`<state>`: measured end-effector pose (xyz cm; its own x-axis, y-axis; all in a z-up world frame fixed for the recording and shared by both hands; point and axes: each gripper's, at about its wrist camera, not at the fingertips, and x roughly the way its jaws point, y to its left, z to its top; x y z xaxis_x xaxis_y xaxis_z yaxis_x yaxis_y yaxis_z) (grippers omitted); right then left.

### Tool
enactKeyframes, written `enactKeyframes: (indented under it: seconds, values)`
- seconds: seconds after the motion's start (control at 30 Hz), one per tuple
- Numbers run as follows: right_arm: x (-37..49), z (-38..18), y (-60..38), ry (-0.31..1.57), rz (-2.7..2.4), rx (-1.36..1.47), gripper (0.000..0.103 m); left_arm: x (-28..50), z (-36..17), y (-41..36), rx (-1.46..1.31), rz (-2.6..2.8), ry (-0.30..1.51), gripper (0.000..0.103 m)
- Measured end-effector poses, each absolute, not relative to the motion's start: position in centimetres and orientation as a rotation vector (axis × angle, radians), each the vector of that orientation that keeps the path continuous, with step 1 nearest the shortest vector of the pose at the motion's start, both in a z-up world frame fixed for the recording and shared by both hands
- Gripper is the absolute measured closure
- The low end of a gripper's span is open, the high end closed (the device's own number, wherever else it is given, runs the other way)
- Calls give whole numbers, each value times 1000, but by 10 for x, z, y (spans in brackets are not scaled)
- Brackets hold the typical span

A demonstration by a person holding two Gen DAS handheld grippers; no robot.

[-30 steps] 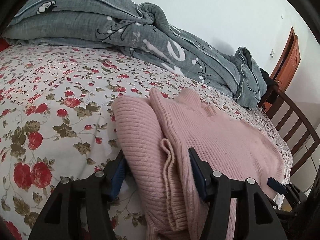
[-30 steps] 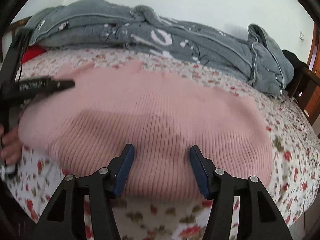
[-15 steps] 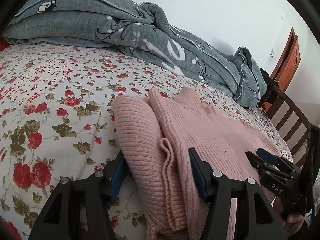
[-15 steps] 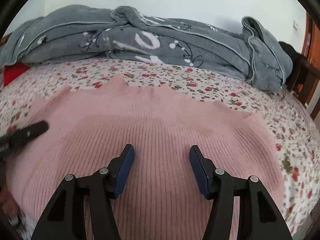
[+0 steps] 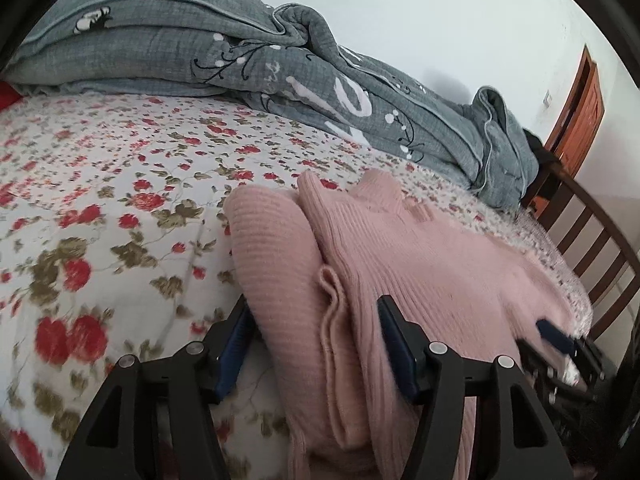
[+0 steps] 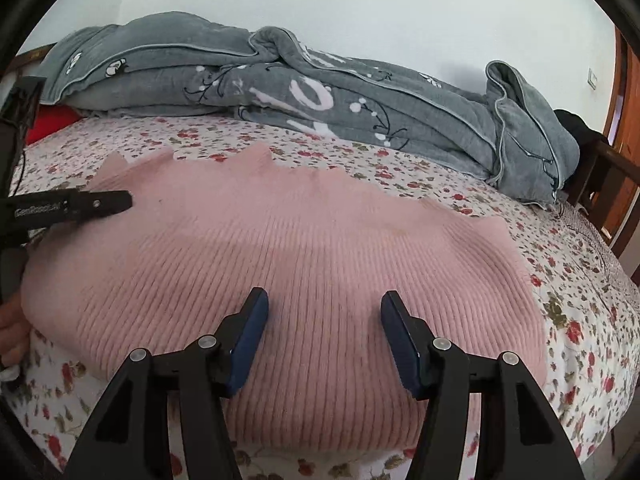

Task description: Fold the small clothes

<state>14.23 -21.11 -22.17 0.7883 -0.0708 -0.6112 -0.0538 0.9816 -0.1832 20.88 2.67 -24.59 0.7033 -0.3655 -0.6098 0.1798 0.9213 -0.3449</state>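
Closest to me, my left tool point(image 5: 316, 344) straddles the folded side edge of the pink sweater point(image 5: 420, 264), its jaws opening with the doubled knit between them and neither pad visibly pressing; my right tool point(image 6: 324, 332) hangs spread over the sweater's near hem, nothing pinched, the ribbed cloth just under the tips; in the right view the left tool pokes in over the sweater's left edge, with a bit of my hand point(image 6: 12, 332) below it; the sweater itself lies flat on the floral bed sheet point(image 5: 120, 208), one side already turned in, neckline pointing away from me; beyond it the grey quilt point(image 6: 320, 96) is heaped along the wall, and a wooden bed rail point(image 5: 592, 240) stands at the far right; my worry is that the loose fold may spring back as the left jaws let go, since the knit looks thick and springy; a shallow bite by the right tool could lift only the top layer and skew the hem; dragging could bunch the sheet beneath.
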Motion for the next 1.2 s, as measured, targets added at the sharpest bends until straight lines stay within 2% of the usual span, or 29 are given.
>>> enactKeyframes:
  seconds: [0.1,0.27,0.33,0.37,0.43,0.67,0.8,1.07,1.2]
  values:
    - [151,-222,-215,671,4,-167,45,201,-243,29,-323,-335,779,36]
    - [169,-225,-218,691,49,-166,44,206,-235,25,-390,-347,901,38]
    - [172,-223,-220,704,73,-167,44,209,-233,21,-368,-298,938,56]
    - [173,-223,-222,711,85,-158,44,209,-232,20,-378,-290,947,60]
    - [171,-221,-223,720,97,-159,44,210,-228,23,-418,-282,961,76]
    - [148,-209,-236,715,201,-199,43,206,-188,17,-439,-286,979,79]
    - [120,-202,-261,648,238,-182,43,208,-167,2,-473,-290,970,80]
    - [78,-178,-351,539,128,-77,43,218,-122,-62,-469,-337,951,80]
    - [69,-171,-398,546,53,-32,43,223,-108,-112,-442,-373,970,80]
